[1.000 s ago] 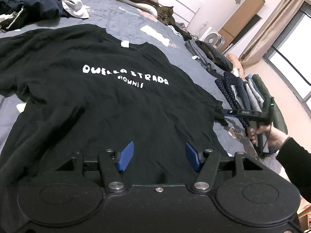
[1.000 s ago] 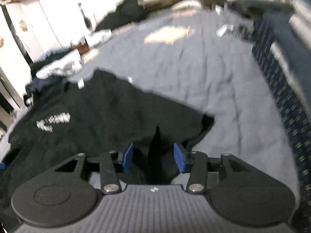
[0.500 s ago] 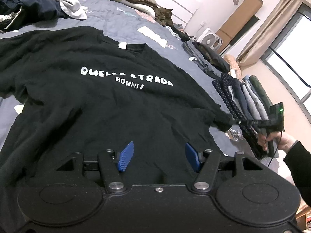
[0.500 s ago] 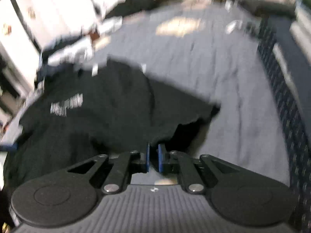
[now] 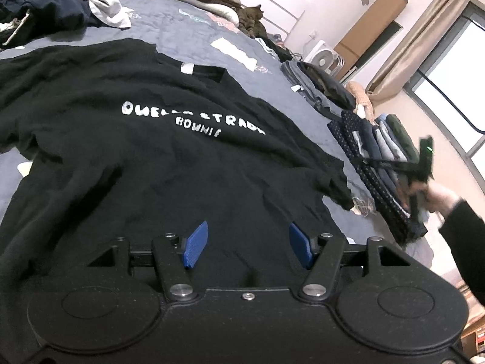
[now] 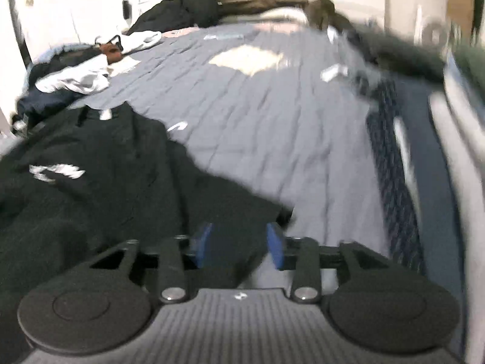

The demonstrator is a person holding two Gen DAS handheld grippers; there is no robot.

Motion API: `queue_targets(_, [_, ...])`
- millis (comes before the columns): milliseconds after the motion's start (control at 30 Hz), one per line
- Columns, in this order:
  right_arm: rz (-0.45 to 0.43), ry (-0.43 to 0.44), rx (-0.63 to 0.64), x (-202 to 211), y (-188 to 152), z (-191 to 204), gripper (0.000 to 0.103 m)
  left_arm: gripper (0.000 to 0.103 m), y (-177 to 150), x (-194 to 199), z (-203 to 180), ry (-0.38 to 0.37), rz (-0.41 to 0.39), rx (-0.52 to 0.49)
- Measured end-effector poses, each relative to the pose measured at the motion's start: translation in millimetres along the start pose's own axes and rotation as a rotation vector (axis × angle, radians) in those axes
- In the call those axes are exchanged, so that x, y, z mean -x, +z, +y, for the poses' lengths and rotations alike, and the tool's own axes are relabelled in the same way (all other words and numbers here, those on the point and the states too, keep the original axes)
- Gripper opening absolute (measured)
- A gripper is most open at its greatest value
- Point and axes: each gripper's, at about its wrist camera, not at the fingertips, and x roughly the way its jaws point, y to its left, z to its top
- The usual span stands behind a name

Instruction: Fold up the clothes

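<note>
Both grippers, left gripper and right gripper, are held parted, empty. The black T-shirt is spread flat on the bed; its sleeve should be pinched near the edge.

Blurred view. Right hand-held gripper has pads spread apart, over the edge of the black T-shirt, which lies on the grey bed. Folded stack right of shirt.
</note>
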Motion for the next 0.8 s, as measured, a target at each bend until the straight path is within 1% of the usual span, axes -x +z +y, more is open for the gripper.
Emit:
queue_targets(100, [-0.047,-0.049,0.047,-6,15,0,0.043,0.06,0,-1,2,0.005,0.002,0.004])
queue_targets(133, [-0.033,-0.061,0.103,-18,20,4,0.043,0.06,0,-1,3,0.006,0.003,0.008])
queue_targets(167, [-0.022,-0.08,0.126,-26,22,6,0.044,0.06,0,-2,3,0.007,0.005,0.013])
queue_targets(267, [0.003,-0.145,0.076,-47,23,-10,0.044,0.06,1,-2,1,-0.005,0.01,0.012])
queue_targets(333, [0.042,-0.144,-0.038,-56,19,-26,0.043,0.06,2,-1,-1,-0.018,0.01,0.0])
queue_targets(400, [0.064,-0.129,-0.116,-62,14,-36,0.038,0.06,2,-1,0,-0.022,0.012,0.0])
queue_targets(467, [0.063,-0.118,-0.141,-61,11,-37,0.012,0.06,2,0,2,-0.014,0.014,0.011])
queue_targets(533, [0.038,-0.138,-0.152,-56,11,-37,0.011,0.06,2,2,3,-0.018,0.007,0.015])
queue_targets(633, [-0.039,-0.241,-0.167,-50,18,-35,0.01,0.06,2,6,1,-0.018,-0.007,0.007])
queue_targets(733, [-0.127,-0.341,-0.217,-44,27,-41,0.01,0.06,2,8,2,-0.012,-0.014,0.008])
queue_targets(800, [-0.116,-0.333,-0.225,-49,34,-41,0.01,0.06,3,11,4,0.002,-0.023,-0.001])
